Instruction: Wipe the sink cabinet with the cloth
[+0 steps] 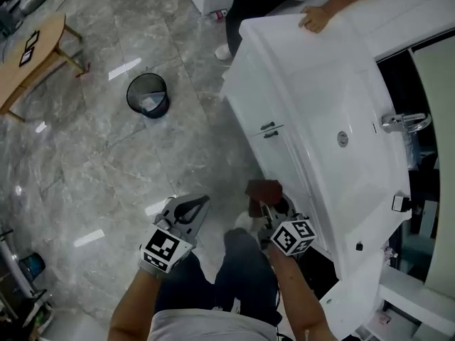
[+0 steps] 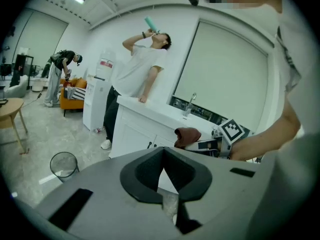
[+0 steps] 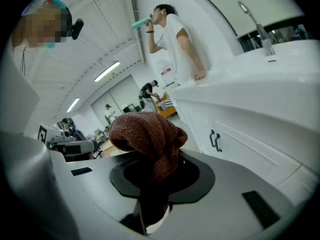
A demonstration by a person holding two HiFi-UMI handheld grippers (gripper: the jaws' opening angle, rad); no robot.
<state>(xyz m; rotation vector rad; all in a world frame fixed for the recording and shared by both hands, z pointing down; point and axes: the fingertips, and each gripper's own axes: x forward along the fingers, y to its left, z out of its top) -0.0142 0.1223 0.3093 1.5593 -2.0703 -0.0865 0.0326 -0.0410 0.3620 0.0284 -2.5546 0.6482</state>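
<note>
The white sink cabinet [image 1: 284, 155] fills the right of the head view, its door handles [image 1: 268, 130] facing the floor side. My right gripper [image 1: 264, 206] is shut on a brown knitted cloth [image 1: 263, 190], held close to the cabinet's lower front; whether the cloth touches it I cannot tell. In the right gripper view the cloth [image 3: 150, 134] bunches up above the jaws, with the cabinet doors [image 3: 240, 144] to the right. My left gripper [image 1: 197, 204] hangs shut and empty over the floor, left of the cloth. Its own view shows the cloth [image 2: 187, 135] ahead.
A person leans a hand [image 1: 313, 20] on the cabinet's far end, drinking from a bottle [image 2: 150, 23]. The faucet [image 1: 402, 121] stands at the basin's right. A wire bin [image 1: 148, 95] and a wooden table [image 1: 28, 59] stand on the marble floor to the left.
</note>
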